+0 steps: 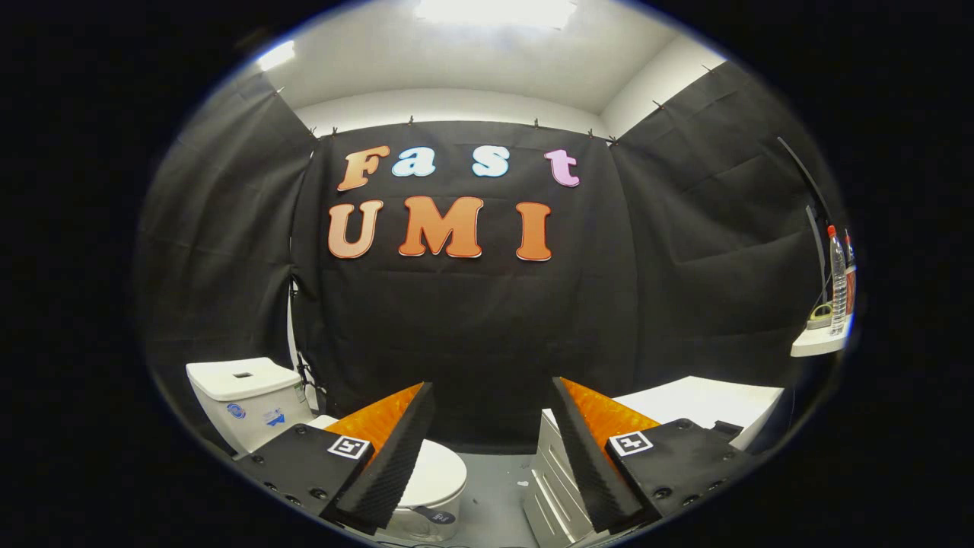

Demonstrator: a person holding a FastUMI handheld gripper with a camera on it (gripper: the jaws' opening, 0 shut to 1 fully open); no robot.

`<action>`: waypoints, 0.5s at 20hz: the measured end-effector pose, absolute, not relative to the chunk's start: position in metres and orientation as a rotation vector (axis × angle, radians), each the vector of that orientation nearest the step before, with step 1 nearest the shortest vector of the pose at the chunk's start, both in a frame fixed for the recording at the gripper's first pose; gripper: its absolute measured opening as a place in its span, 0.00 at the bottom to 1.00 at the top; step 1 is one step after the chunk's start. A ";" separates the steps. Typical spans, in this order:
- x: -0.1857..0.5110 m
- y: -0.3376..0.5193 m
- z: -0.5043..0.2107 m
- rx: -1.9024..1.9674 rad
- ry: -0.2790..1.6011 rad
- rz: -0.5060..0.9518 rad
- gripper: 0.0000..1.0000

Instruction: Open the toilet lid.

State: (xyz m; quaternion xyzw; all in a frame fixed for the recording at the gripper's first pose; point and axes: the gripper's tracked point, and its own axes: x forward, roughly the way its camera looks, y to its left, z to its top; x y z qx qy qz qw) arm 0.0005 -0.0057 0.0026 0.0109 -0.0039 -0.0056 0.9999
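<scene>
Black-draped booth holds the toilet (251,407), lid (437,472) down beneath the spread, empty tongs (487,449): lower them to hook its front rim.

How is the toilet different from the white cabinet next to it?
The toilet has a rounded bowl with its lid down and a boxy tank behind; the white cabinet is square-edged with a flat top. The toilet sits beyond one finger of the open claw, the cabinet beyond the other. The cabinet stands taller. Both are white and stand on the floor.
</scene>
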 end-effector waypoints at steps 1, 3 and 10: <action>0.001 -0.006 0.004 0.028 -0.012 -0.012 0.98; -0.001 -0.007 0.009 0.048 -0.023 -0.013 0.98; -0.001 -0.020 0.012 0.086 -0.035 -0.041 0.98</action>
